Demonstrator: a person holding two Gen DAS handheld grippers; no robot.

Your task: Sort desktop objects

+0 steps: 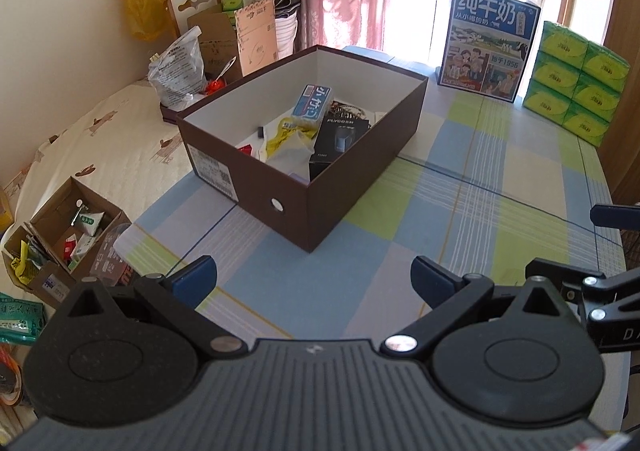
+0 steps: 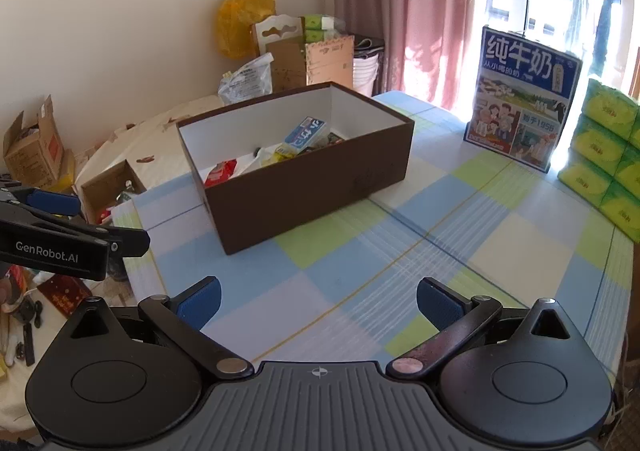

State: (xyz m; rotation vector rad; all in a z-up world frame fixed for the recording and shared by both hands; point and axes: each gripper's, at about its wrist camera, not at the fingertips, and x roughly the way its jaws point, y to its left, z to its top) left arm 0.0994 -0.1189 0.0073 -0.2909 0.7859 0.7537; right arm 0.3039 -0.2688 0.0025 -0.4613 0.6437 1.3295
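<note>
Left wrist: the left gripper [image 1: 314, 283] hangs with jaws spread and empty over the tablecloth [image 1: 460, 211]; the box [image 1: 304, 139] sits toward the table's far left corner, items inside.

Right wrist: the right gripper [image 2: 318, 303] is likewise spread, empty. The cloth looks cleared, perhaps. A careless reach could nudge the box toward the left edge.

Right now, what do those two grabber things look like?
Both look alike. The left gripper and the right gripper each have two blue pads on black jointed arms with silver rivets. Behind them sit two round black discs and a grey ribbed plate with a small crosshair mark. Seen from the right wrist camera, the left one's side reads "GenRobot.AI" in white.
</note>
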